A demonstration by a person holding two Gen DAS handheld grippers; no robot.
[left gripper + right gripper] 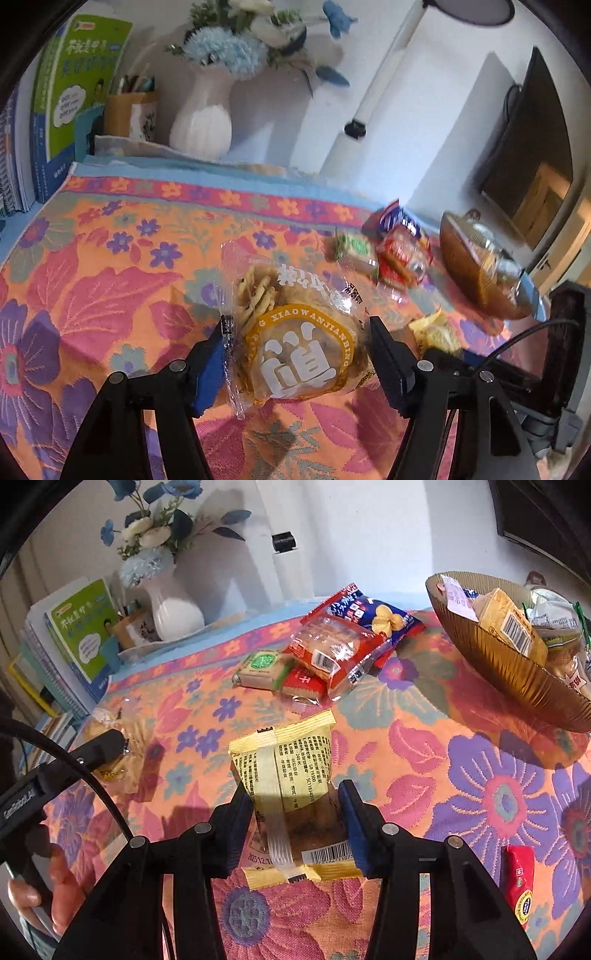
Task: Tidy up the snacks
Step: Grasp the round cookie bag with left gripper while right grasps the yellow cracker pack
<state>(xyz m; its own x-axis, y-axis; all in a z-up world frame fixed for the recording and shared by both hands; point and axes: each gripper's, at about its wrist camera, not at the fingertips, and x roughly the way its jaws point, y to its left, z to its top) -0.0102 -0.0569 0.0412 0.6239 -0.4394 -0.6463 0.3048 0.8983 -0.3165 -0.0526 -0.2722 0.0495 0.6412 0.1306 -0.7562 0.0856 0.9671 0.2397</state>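
Right wrist view: right hand-held gripper [295,812] is clamped on a yellow wrapped cake packet [284,771] above the floral-clothed table [424,738]; left hand-held gripper [299,354] squeezes a clear crisp-cracker bag [295,332]. Slippery film could slide free before the far-right brown ribbed bowl [491,657], already holding 2 or more packets.

Floral orange-pink tablecloth [424,746]; yellow packet [291,771]

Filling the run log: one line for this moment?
left gripper: shut on clear cracker bag | right gripper: shut on yellow packet | bowl: part-filled

Both wrist views downward, sharing tablecloth [110,258]
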